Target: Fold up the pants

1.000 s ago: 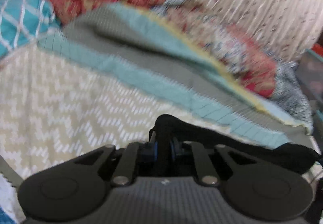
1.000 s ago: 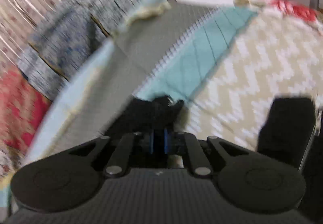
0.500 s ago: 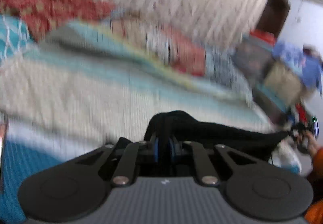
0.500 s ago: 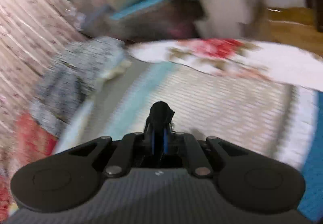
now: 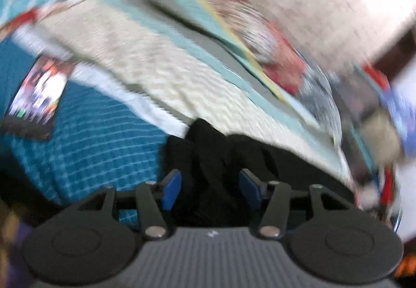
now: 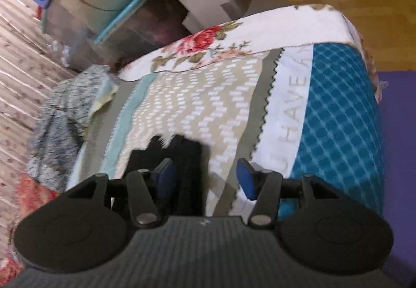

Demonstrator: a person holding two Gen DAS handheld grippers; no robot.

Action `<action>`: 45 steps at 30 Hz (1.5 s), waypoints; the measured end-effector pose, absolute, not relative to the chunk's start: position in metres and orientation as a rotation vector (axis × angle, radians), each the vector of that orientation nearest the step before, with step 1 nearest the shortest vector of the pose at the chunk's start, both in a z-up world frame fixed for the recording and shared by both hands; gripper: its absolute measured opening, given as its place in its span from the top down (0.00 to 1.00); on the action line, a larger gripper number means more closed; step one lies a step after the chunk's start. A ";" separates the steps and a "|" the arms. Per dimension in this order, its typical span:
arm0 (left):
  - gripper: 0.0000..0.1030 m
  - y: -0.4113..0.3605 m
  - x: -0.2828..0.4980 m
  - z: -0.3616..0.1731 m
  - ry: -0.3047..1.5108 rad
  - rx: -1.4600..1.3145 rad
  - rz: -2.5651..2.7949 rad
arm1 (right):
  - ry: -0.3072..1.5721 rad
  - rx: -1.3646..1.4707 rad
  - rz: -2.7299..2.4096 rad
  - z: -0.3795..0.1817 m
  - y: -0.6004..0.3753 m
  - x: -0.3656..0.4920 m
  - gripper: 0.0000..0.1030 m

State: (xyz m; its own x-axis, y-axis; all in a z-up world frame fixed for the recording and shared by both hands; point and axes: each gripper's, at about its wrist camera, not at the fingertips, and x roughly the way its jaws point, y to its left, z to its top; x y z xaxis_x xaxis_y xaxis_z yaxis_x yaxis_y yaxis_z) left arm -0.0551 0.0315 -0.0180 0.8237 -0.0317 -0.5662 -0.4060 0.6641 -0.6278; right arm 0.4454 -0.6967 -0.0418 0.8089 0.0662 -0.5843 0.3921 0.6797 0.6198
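Observation:
The black pants (image 5: 215, 158) lie bunched on the patterned bedspread (image 5: 161, 64). In the blurred left wrist view, my left gripper (image 5: 211, 189) has its jaws opening. A fold of the black cloth sits between the blue pads (image 5: 170, 188), which stand apart from it. In the right wrist view, the black pants (image 6: 182, 158) rise beside the left blue pad (image 6: 165, 178). My right gripper (image 6: 205, 181) is opening too, and its pads do not press on the cloth.
A phone with a lit screen (image 5: 36, 95) lies on the blue checked part of the bedspread at left. Beyond the bed's far end stand storage boxes (image 6: 109, 17) piled with clothes. A crumpled grey garment (image 6: 62, 116) lies by the curtain. A purple mat (image 6: 400, 158) covers the floor at right.
Both grippers were shut on the black pants and swept across the bed. Now both have their jaws apart and the cloth is let go.

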 end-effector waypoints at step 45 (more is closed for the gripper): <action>0.71 0.018 0.020 -0.058 0.649 -0.880 0.012 | 0.734 -0.684 1.541 -0.105 -0.183 0.136 0.51</action>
State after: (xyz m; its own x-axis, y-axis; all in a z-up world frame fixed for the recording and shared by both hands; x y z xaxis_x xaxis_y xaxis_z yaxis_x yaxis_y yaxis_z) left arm 0.0198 0.0177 -0.0584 0.8098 -0.2482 -0.5317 -0.2681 0.6494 -0.7116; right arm 0.1363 -0.1831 -0.1053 -0.0901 0.6200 -0.7794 -0.9959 -0.0634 0.0647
